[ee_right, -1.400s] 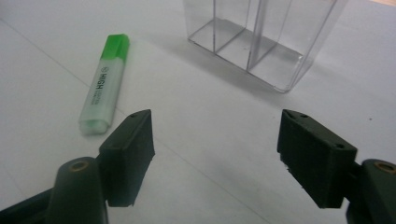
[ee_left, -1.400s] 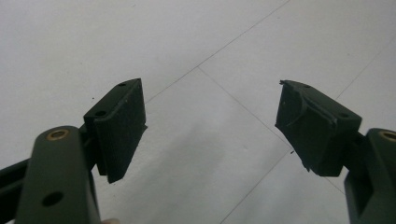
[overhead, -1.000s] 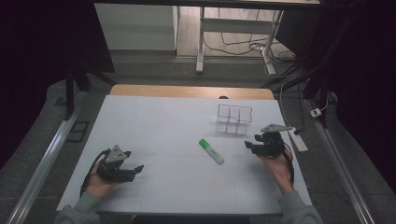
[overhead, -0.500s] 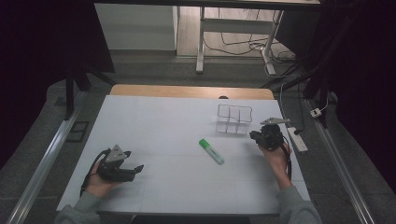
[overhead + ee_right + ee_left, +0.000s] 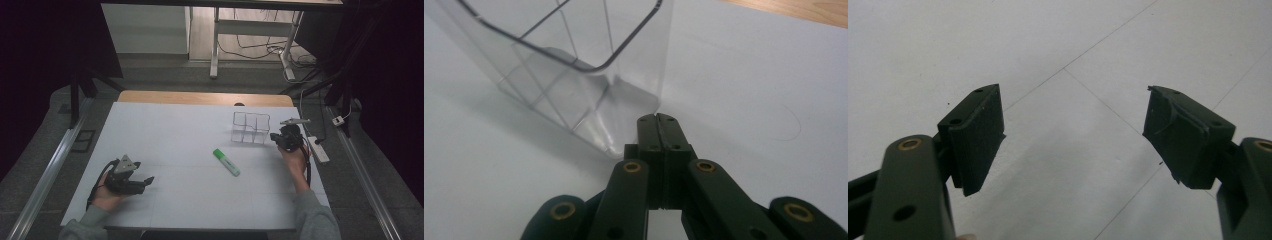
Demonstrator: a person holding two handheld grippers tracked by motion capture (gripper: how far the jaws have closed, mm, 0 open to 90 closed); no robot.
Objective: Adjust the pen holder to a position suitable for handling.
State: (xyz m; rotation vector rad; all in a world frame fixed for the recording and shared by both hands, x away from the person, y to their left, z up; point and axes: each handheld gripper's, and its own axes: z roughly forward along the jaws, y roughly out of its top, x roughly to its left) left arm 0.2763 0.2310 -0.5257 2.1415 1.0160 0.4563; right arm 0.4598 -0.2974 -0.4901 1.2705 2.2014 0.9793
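— White worktop (image 5: 165, 130) under dim light, dark room all round it. What sits closest to the near edge?

— At the near left corner, the left gripper (image 5: 145, 181) rests on the sheet with its jaws spread wide and nothing between them; its own view looks down on bare white surface (image 5: 1068, 150).

— And further in?

— Toward the middle, a green marker (image 5: 226, 162) lies flat, angled, well apart from both hands.

— Then the right side?

— Near the right edge, past the middle, the right gripper (image 5: 274, 137) has just been closing, and its jaws are now pressed together with nothing caught in them. In the right gripper view the tip (image 5: 658, 120) is just beside a lower corner of the clear plastic organizer (image 5: 574, 75), touching it or nearly so; I cannot tell which.

— Where does that organizer stand?

— Upright toward the far right corner (image 5: 250, 128), divided into open compartments that look empty.

— How would it handle?

— My guess: light, stiff, thin-walled and smooth, so it slides easily under a nudge and could tip if pushed high. To lift it, I would pinch one wall or divider at the rim; to shift it, push low at the base.
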